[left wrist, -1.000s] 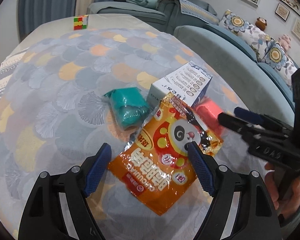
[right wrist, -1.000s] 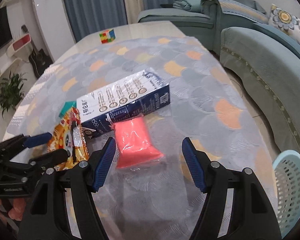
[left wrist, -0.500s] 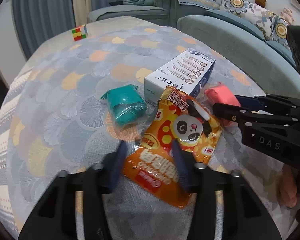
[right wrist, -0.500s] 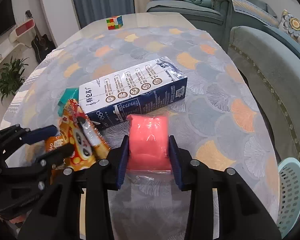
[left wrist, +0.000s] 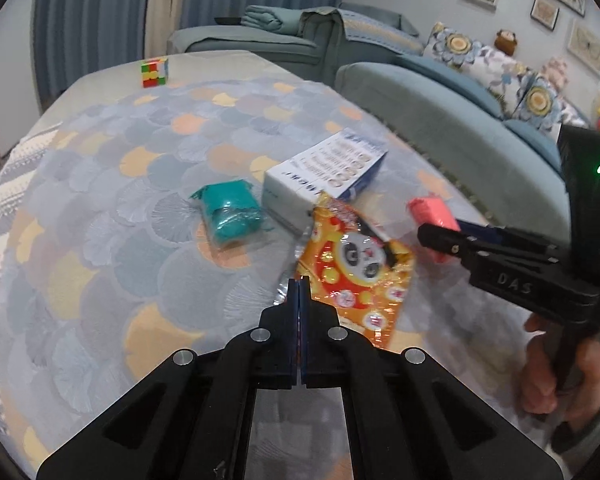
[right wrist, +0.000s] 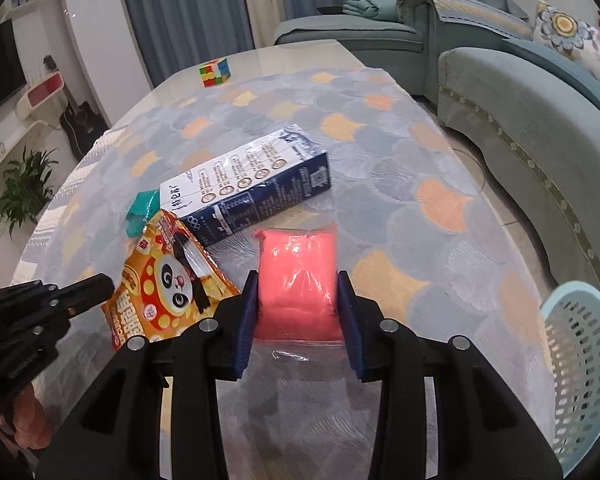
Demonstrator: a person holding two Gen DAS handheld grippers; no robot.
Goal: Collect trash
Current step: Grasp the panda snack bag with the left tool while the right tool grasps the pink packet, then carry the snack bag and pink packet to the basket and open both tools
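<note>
In the left wrist view, the left gripper has its jaws squeezed tight on the near edge of the orange snack bag, likely to lift it off the table as trash. In the right wrist view, the right gripper hugs the pink packet between its pads, and the blue basket waits beside the table, partly cut off; the teal packet hides behind the bag.

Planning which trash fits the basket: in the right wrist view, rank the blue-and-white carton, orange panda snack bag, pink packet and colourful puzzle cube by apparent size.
1. Blue-and-white carton
2. Orange panda snack bag and pink packet: similar, both near the camera, unranked
3. Puzzle cube, smallest, though farthest away
</note>
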